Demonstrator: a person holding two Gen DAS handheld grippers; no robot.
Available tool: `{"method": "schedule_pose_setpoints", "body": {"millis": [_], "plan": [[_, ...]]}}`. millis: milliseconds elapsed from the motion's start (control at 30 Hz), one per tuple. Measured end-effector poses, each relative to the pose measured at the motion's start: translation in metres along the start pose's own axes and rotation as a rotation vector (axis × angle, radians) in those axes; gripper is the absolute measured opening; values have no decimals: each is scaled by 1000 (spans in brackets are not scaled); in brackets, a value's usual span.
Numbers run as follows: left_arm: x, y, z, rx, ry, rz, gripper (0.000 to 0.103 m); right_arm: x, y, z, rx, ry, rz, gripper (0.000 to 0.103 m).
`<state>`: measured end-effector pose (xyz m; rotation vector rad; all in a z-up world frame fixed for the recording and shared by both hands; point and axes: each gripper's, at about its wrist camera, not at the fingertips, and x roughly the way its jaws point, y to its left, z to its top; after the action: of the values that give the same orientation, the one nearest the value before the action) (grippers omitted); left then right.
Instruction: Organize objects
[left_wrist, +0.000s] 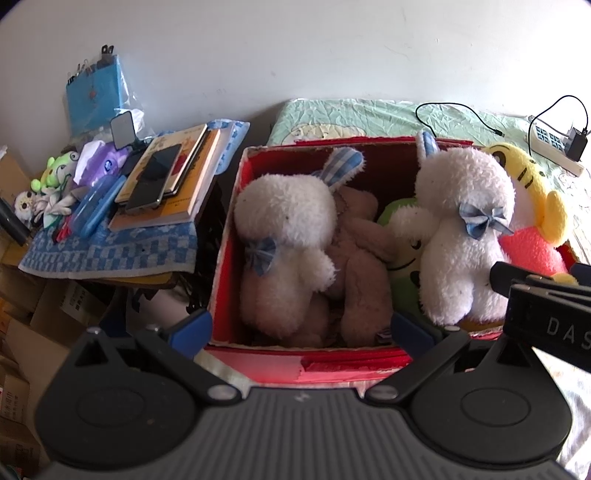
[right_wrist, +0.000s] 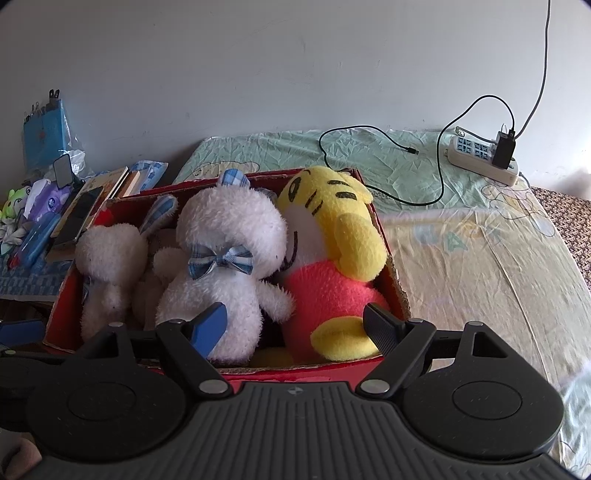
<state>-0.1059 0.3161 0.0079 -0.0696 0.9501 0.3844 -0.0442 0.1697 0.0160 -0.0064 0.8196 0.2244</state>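
Note:
A red cardboard box (left_wrist: 225, 258) (right_wrist: 395, 280) stands on the bed, filled with plush toys. In it lie a white rabbit on the left (left_wrist: 284, 221) (right_wrist: 110, 258), a brown bear (left_wrist: 362, 258), a green frog (left_wrist: 404, 254), a second white rabbit with a blue bow (left_wrist: 461, 221) (right_wrist: 221, 258) and a yellow tiger in pink (left_wrist: 532, 206) (right_wrist: 332, 251). My left gripper (left_wrist: 301, 328) is open and empty over the box's near edge. My right gripper (right_wrist: 295, 328) is open and empty over the near right part of the box, its fingers either side of the tiger's foot and the rabbit's leg.
A side table with a blue checked cloth (left_wrist: 110, 251) holds books (left_wrist: 173, 184), a phone (left_wrist: 155, 177), a blue case and small toys (left_wrist: 55, 177). A power strip (right_wrist: 484, 158) with a black cable (right_wrist: 369, 129) lies on the bedsheet (right_wrist: 480, 258). Cardboard boxes stand at lower left (left_wrist: 22, 332).

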Motion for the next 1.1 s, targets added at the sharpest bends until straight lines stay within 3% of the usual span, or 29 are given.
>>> {"method": "schedule_pose_setpoints", "body": {"millis": [1100], "plan": [[3,-4,-1,33,-16,3,103,3,-3,0,7,13,-8,84]]}}
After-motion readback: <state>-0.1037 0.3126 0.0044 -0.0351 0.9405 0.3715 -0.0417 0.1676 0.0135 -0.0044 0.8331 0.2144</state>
